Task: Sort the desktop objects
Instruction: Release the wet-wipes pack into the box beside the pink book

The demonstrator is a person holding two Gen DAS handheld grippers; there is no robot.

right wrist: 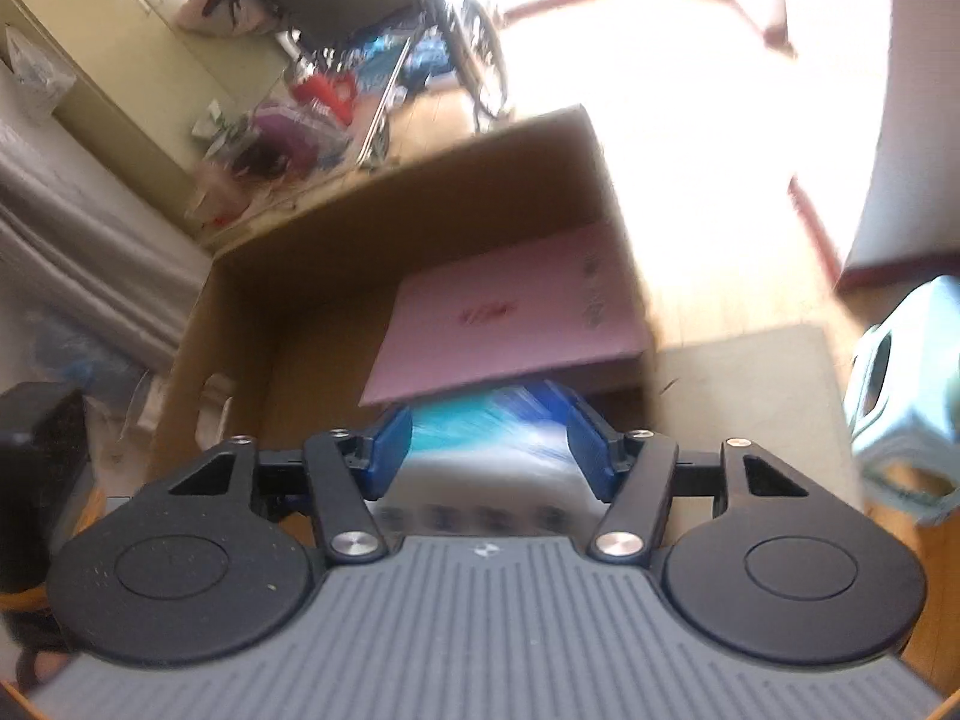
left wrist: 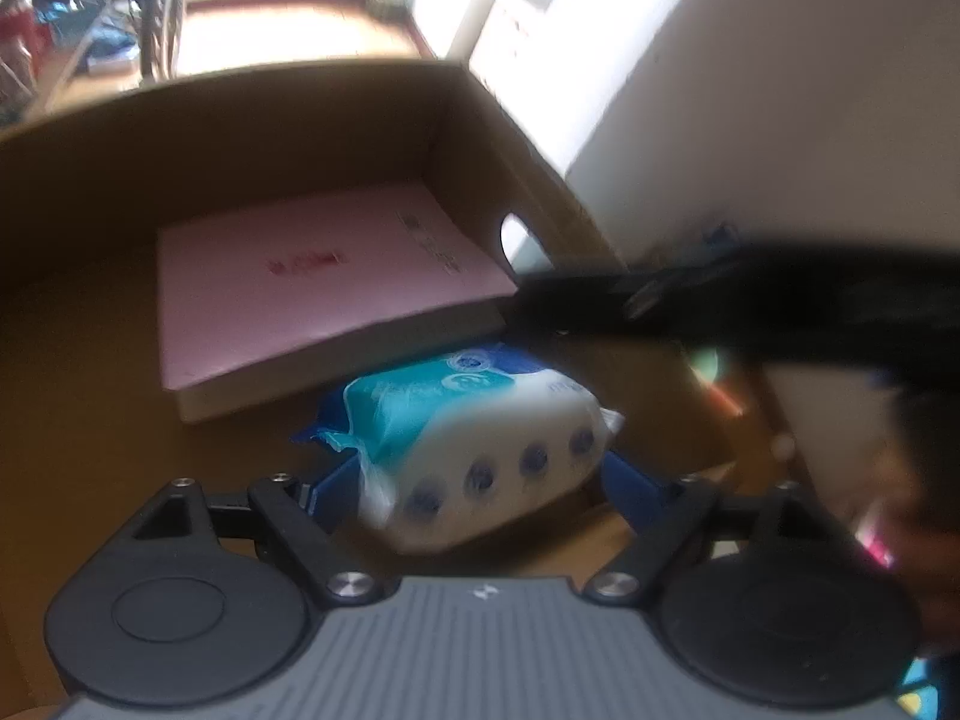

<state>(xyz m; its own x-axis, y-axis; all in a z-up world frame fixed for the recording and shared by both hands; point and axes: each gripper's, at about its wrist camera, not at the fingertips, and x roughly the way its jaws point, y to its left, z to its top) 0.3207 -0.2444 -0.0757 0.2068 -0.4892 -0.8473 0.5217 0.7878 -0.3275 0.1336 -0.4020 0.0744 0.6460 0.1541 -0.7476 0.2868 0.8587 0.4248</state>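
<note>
Tissue pack (left wrist: 480, 444) sits crosswise between both our claws above the cardboard box (left wrist: 252, 120), just short of the pink book (left wrist: 318, 282), with the left claw (left wrist: 474, 480) and the right claw (right wrist: 489, 444) each spread around it, neither clearly pinching.

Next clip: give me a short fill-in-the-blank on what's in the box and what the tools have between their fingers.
1. The book lying in the cardboard box has a ____ cover.
2. Between the left tool's fingers is a pack of ____.
3. The fingers of the right tool are coloured ____.
4. The pack sits ____ the camera than the book.

Missing words: pink; wipes; blue; nearer
</note>
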